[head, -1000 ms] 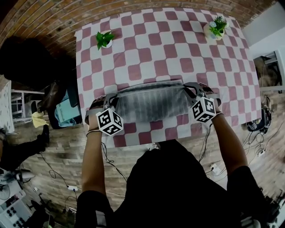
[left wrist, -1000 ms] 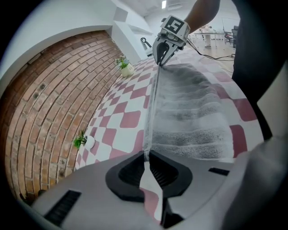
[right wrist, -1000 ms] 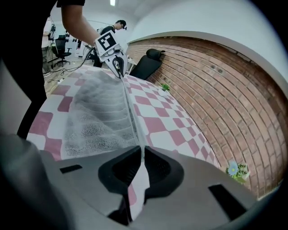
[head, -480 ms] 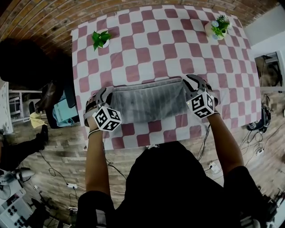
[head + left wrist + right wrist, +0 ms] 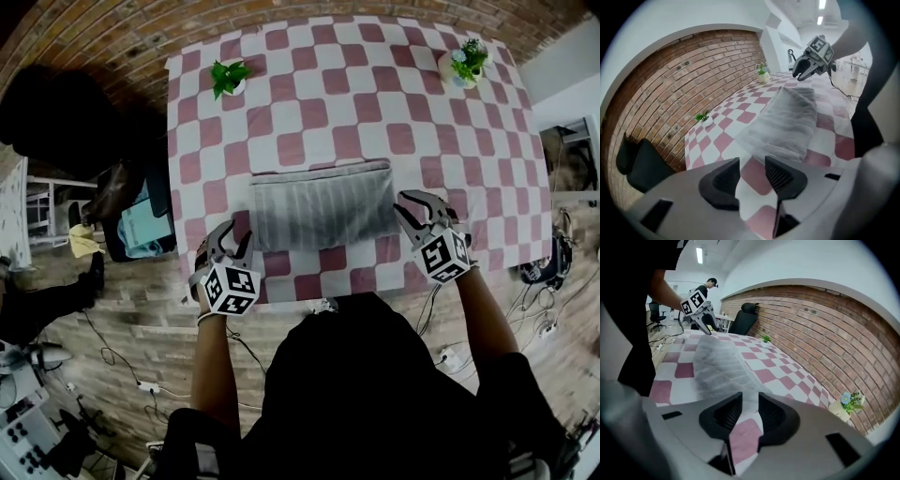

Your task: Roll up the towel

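A grey ribbed towel [image 5: 323, 203] lies flat and folded on the pink-and-white checked table [image 5: 328, 103]. My left gripper [image 5: 226, 246] hangs just off the towel's near-left corner, apart from it. My right gripper [image 5: 413, 208] is beside the towel's right end, also clear of it. Both have just been opening their jaws, and nothing sits between them. In the left gripper view the gripper [image 5: 752, 164] stands open, with the towel [image 5: 787, 124] ahead and the other gripper [image 5: 808, 65] beyond. The right gripper view shows that gripper [image 5: 750, 401] open behind the towel [image 5: 719, 362].
Two small potted plants stand at the far corners, one on the left [image 5: 226, 78] and one on the right [image 5: 463, 61]. A black chair [image 5: 56, 122] is left of the table. Cables lie on the wooden floor [image 5: 122, 366]. A person [image 5: 705, 287] stands in the background.
Both grippers have let go of the towel's ends and drawn back toward the near table edge, jaws parted. The towel stays lying flat.
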Tool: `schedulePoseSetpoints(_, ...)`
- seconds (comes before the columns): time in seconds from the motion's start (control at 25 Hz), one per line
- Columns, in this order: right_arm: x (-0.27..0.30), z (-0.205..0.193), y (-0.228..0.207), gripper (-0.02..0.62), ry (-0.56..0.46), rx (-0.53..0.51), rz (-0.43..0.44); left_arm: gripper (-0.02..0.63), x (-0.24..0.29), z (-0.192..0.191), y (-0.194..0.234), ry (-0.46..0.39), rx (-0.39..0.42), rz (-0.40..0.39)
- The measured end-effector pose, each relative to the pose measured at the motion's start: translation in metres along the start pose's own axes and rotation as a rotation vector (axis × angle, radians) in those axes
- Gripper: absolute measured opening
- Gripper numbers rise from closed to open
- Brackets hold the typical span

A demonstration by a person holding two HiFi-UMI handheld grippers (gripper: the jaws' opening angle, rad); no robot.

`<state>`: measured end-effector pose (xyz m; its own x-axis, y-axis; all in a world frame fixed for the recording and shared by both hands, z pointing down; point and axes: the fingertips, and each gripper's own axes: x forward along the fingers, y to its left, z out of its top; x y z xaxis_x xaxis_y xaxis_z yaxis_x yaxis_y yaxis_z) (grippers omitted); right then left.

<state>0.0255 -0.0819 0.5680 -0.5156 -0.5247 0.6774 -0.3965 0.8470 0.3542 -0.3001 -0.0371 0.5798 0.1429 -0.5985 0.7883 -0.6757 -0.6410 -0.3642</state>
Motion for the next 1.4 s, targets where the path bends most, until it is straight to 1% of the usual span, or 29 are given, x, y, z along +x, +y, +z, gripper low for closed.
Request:
schedulePoseSetpoints(0.08, 0.004, 0.011, 0.011, 0.102, -0.017, -0.035, 0.031, 0.169, -0.011, -0.005, -0.015, -0.013, -0.058, -0.015)
schedulePoseSetpoints(0.16, 0.016, 0.03, 0.02, 0.111, -0.048, -0.076, 0.077, 0.17, -0.02, -0.009, -0.029, -0.026, -0.107, -0.025)
schedulePoseSetpoints(0.32, 0.057, 0.085, 0.039, 0.168, -0.105, -0.175, 0.209, 0.172, -0.03, -0.019, -0.053, -0.03, -0.196, -0.049)
schedulePoseSetpoints(0.4, 0.079, 0.111, 0.047, 0.17, -0.13, -0.21, 0.278, 0.171, -0.028, -0.022, -0.064, -0.018, -0.237, -0.055)
schedulePoseSetpoints(0.48, 0.1, 0.134, 0.054, 0.175, -0.143, -0.223, 0.339, 0.166, -0.022, -0.027, -0.07, -0.013, -0.274, -0.042)
schedulePoseSetpoints(0.6, 0.128, 0.16, 0.065, 0.183, -0.126, -0.195, 0.433, 0.158, -0.015, -0.034, -0.071, -0.001, -0.315, 0.001)
schedulePoseSetpoints(0.76, 0.162, 0.184, 0.079, 0.196, -0.083, -0.07, 0.574, 0.171, -0.014, -0.029, -0.065, -0.025, -0.39, 0.029)
schedulePoseSetpoints(0.84, 0.178, 0.192, 0.082, 0.202, -0.062, -0.027, 0.612, 0.199, -0.012, -0.024, -0.062, -0.044, -0.438, 0.026)
schedulePoseSetpoints(0.92, 0.192, 0.197, 0.085, 0.204, -0.023, 0.007, 0.644, 0.25, -0.008, -0.022, -0.062, -0.048, -0.469, 0.016)
schedulePoseSetpoints(1.0, 0.206, 0.201, 0.091, 0.209, 0.021, 0.026, 0.67, 0.277, -0.003, -0.023, -0.064, -0.038, -0.47, 0.006)
schedulePoseSetpoints(1.08, 0.22, 0.204, 0.098, 0.215, 0.063, 0.011, 0.69, 0.277, 0.003, -0.026, -0.067, -0.024, -0.455, -0.008)
schedulePoseSetpoints(1.12, 0.226, 0.204, 0.102, 0.216, 0.085, -0.004, 0.7, 0.267, 0.005, -0.027, -0.067, -0.02, -0.446, -0.014)
schedulePoseSetpoints(1.2, 0.233, 0.203, 0.109, 0.216, 0.127, -0.025, 0.719, 0.224, 0.008, -0.027, -0.068, -0.019, -0.417, -0.024)
schedulePoseSetpoints(1.28, 0.236, 0.203, 0.112, 0.202, 0.157, -0.027, 0.739, 0.152, 0.009, -0.026, -0.067, -0.013, -0.366, -0.016)
schedulePoseSetpoints(1.32, 0.236, 0.204, 0.112, 0.179, 0.167, -0.021, 0.751, 0.142, 0.01, -0.027, -0.066, -0.007, -0.337, -0.008)
schedulePoseSetpoints(1.4, 0.235, 0.206, 0.113, 0.151, 0.18, -0.005, 0.768, 0.088, 0.01, -0.028, -0.063, 0.005, -0.297, 0.006)
